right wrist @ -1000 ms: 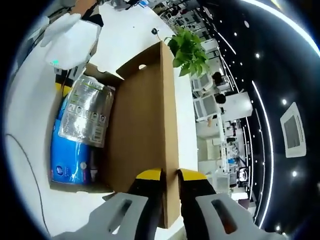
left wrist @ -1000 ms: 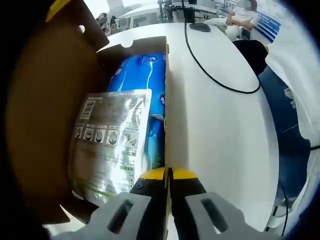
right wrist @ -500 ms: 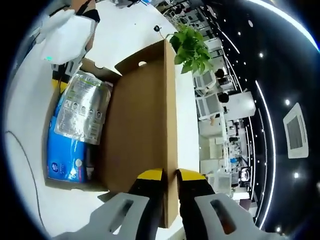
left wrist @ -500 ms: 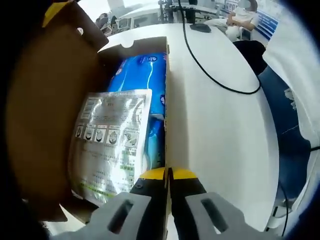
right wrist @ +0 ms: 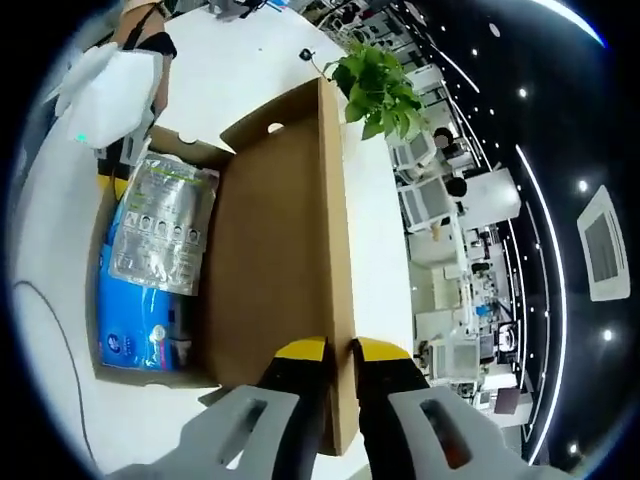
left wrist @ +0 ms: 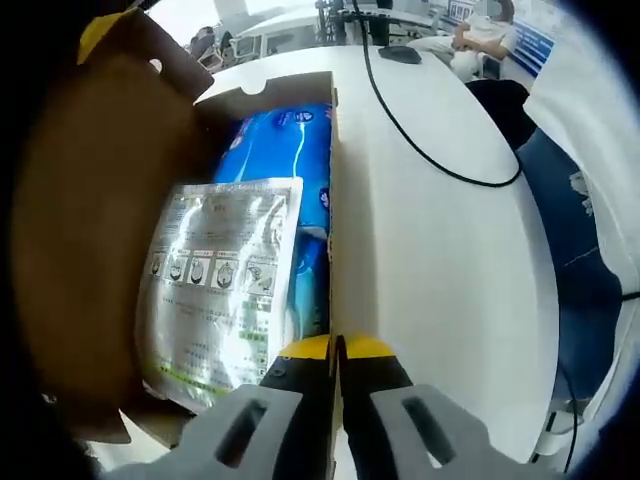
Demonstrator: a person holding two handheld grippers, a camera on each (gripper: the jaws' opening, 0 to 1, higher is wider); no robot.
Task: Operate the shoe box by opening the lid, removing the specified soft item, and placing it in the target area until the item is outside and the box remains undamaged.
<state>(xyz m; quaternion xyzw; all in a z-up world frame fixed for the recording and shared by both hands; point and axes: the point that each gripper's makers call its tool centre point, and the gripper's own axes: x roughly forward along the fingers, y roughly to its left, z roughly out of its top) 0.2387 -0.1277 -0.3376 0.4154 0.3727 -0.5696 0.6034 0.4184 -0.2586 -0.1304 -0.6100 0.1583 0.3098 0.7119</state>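
Note:
The brown cardboard shoe box (left wrist: 331, 200) lies open on the white table. Inside it a silver printed pouch (left wrist: 222, 280) rests on a blue soft pack (left wrist: 285, 150). My left gripper (left wrist: 337, 348) is shut on the box's right side wall at its near end. In the right gripper view the lid (right wrist: 280, 260) stands raised, and my right gripper (right wrist: 339, 350) is shut on its front edge. The silver pouch (right wrist: 155, 225) and blue pack (right wrist: 135, 320) show to the left of the lid there, with the left gripper (right wrist: 110, 85) at the box's far end.
A black cable (left wrist: 420, 140) curves across the white table (left wrist: 450, 270) right of the box. A person sits at the far end (left wrist: 480, 30). A green potted plant (right wrist: 380, 90) stands beyond the lid. A white sleeve (left wrist: 600, 150) hangs at the right.
The lid has swung slightly further open in the right gripper's hold. The left gripper and box contents have stayed put.

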